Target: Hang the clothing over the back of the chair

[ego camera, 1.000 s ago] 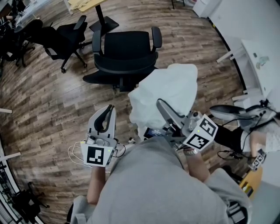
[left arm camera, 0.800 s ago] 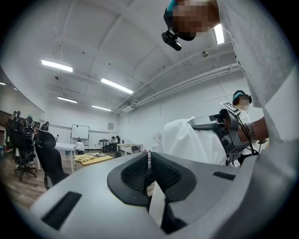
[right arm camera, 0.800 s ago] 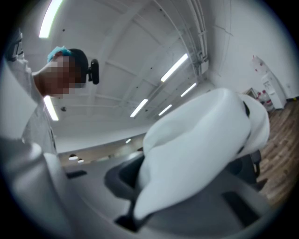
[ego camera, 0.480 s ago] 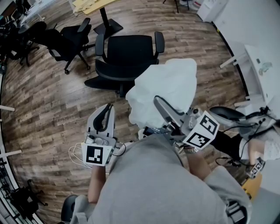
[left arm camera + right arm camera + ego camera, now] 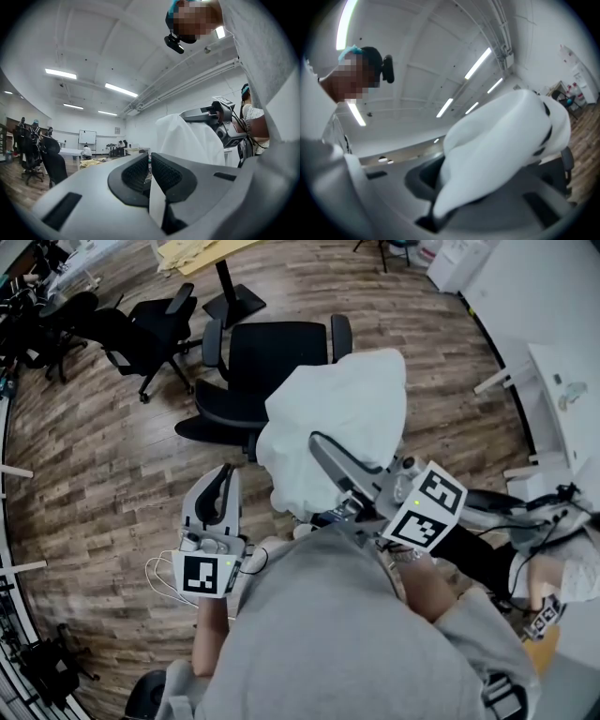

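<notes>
Evidently the left tool (image 5: pixel 228 474) has its jaws closed together, with the white clothing (image 5: pixel 337 413) just to its right. The right tool (image 5: pixel 319 442) clamps that clothing, which bulges up ahead of its jaws. The black chair (image 5: pixel 277 352) stands beyond both tools.

Open wood floor (image 5: pixel 112 474) left of the black chair (image 5: pixel 267 357) gives passage. The hanging white garment (image 5: pixel 342 423) screens the chair's right side, and a second chair (image 5: pixel 141 320) crowds beyond.

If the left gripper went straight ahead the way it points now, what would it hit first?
Probably the nearer black chair, straight ahead of the left gripper in the head view. Height is unclear: the left gripper view shows only open room past its jaws, so it may pass above.
</notes>
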